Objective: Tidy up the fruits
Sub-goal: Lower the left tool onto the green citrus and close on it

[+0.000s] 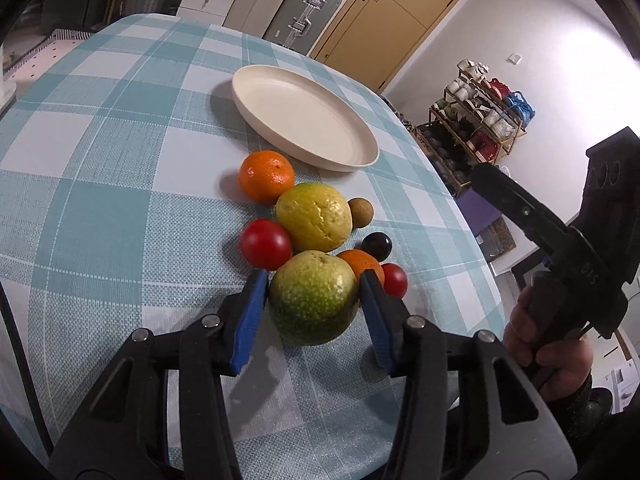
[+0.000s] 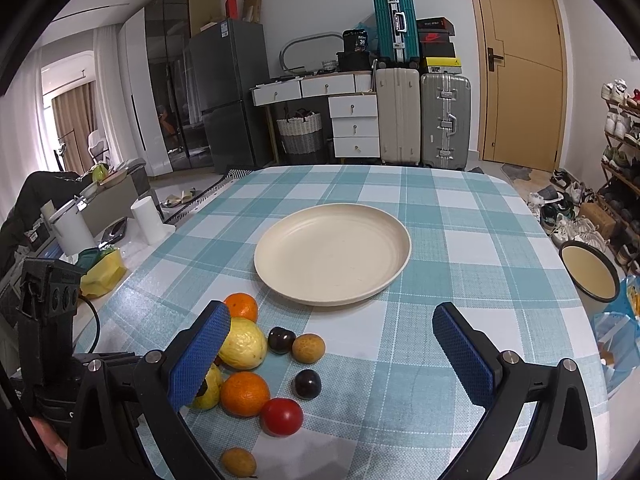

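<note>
Clamping a green-yellow citrus (image 1: 313,298), the left claw (image 1: 314,286) has its blue pads (image 1: 251,322) pressed on both flanks of the fruit, jaws partway closed; fruit sits on the checked bench (image 1: 100,208), nearest item of the cluster. Left to right in left wrist view: red tomato (image 1: 265,244) w/ orange (image 1: 267,177) behind it; yellow citrus (image 1: 314,216) mid-cluster, touching both; 2nd orange (image 1: 362,262) behind the held fruit, small brown fruit (image 1: 361,211), dark plum (image 1: 377,246), small tomato (image 1: 394,279). Cream plate (image 1: 304,116) beyond the cluster, nothing on it. Right claw (image 2: 332,354) gaping wide, nothing between its pads, hovering above bench betw. fruit and plate (image 2: 332,256). Right wrist view adds 2nd plum (image 2: 307,384) and a brown fruit (image 2: 238,461) at near bench edge. A hand (image 1: 548,344) grips the right handle.
</note>
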The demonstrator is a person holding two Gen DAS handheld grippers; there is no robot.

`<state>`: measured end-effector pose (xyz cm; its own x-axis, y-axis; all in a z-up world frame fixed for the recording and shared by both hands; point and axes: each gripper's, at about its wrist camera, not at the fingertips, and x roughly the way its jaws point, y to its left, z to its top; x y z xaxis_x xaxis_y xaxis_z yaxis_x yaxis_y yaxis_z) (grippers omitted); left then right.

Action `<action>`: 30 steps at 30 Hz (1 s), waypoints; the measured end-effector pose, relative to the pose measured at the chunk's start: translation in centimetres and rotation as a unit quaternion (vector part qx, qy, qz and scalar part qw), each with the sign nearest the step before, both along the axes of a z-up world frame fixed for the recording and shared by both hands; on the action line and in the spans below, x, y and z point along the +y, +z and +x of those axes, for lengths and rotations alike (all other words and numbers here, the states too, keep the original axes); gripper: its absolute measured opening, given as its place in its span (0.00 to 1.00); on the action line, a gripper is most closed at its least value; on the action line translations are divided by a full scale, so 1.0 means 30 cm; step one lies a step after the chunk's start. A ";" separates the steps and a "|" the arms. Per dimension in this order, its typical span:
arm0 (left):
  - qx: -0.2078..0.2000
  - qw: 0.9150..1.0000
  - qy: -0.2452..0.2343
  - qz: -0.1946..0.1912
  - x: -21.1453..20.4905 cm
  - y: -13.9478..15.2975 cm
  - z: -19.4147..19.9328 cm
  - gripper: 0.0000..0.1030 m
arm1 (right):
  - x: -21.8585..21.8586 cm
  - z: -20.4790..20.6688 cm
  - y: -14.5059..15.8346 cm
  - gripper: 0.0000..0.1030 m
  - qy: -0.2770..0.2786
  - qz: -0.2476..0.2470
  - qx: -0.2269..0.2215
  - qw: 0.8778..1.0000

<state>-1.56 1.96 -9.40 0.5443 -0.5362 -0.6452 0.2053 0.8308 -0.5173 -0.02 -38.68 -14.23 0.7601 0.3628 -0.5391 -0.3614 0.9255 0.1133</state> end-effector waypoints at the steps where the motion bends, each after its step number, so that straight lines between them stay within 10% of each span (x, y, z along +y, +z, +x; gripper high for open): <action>1: 0.000 1.000 0.001 -0.001 0.002 -0.001 -0.004 0.43 | 0.001 0.000 0.000 1.00 0.000 0.000 0.001 1.000; 30: -0.008 0.997 0.067 -0.048 0.278 0.025 0.006 0.42 | 0.218 0.070 -0.132 1.00 0.142 0.032 0.111 0.983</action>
